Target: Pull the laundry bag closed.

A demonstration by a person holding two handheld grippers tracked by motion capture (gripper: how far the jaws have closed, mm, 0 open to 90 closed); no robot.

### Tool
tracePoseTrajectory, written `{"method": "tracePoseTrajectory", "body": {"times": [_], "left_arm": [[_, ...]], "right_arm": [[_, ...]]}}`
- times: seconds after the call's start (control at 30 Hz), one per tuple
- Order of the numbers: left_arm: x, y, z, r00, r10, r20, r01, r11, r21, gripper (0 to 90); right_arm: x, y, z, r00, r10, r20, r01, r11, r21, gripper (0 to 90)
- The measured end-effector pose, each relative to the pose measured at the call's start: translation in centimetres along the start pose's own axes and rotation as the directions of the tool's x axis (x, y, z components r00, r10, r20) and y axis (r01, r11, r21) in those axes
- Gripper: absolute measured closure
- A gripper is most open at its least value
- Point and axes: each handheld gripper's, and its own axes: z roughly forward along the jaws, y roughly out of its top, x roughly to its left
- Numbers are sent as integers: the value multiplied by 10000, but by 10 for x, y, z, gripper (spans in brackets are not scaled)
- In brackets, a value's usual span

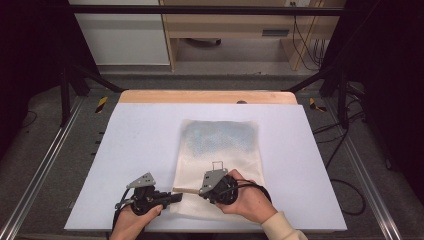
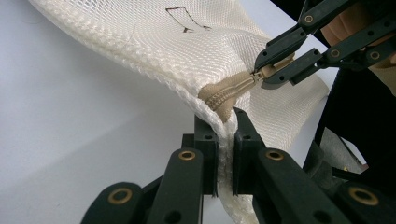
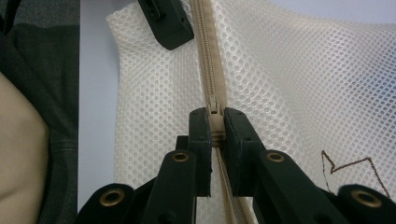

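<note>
Table (image 1: 125,150): white and flat; serves as the surface to keep the work low and level.
Mesh bag (image 1: 220,145): cream, lying near the table's front edge, with something bluish inside at the far end; best left flat so the mesh does not bunch under the slider.
Left gripper (image 2: 226,122): jaws pressed together on the bag's corner just beside the zipper's end; should anchor firmly and pull gently away from the right gripper to keep the track taut.
Right gripper (image 3: 215,122): jaws pinching the zipper pull; should travel straight along the zipper line, no twisting.
Zipper (image 3: 208,56): tan, along the near edge; looks shut ahead of the slider.
Zipper pull (image 3: 215,122): small and easy to slip from; calls for steady, even drawing.
</note>
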Motion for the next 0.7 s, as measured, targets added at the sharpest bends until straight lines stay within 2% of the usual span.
{"method": "tracePoseTrajectory", "body": {"times": [0.37,0.7], "left_arm": [[-1,0,0,10000,61,-16,-61,10000,16,831],[-1,-1,-1,9999,115,-48,-115,9999,61,831]], "right_arm": [[-2,-9,-12,9997,224,138,-224,9997,31,821],[-2,-13,-23,9995,229,207,-233,9995,205,820]]}}
